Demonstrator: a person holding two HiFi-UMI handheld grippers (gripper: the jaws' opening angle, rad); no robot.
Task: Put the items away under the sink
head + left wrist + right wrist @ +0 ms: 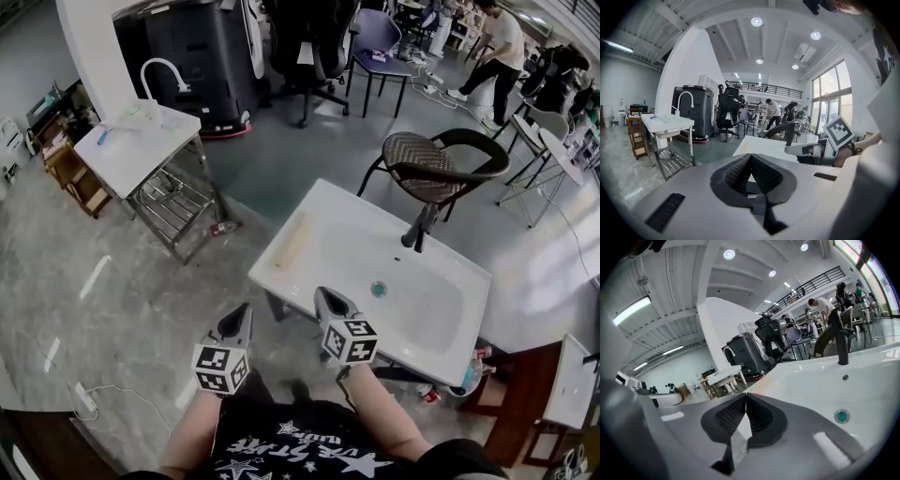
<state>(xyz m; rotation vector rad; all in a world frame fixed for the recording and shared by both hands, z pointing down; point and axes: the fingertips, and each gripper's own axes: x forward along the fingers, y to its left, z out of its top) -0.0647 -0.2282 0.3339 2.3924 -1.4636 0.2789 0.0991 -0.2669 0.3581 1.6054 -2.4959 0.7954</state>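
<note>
A white sink (309, 234) with a black faucet (419, 228) and a green drain (379, 289) stands just in front of me. My left gripper (236, 326) is held off the sink's near left corner, shut and holding nothing. My right gripper (330, 305) reaches over the sink's front rim, also shut and empty. In the left gripper view the pads (740, 171) meet at the tip, with the sink (764, 145) beyond them. The right gripper view looks across the basin (825, 380) toward the faucet (842, 345) and drain (841, 416). A few small bottles (473, 372) show below the sink's right end.
A second white sink table (136, 141) with a white faucet (164, 70) and a wire shelf (178, 202) stands at the far left; a small item (222, 227) lies on the floor beside it. A wicker chair (436, 164) sits behind my sink. Office chairs and a person (497, 47) are further back.
</note>
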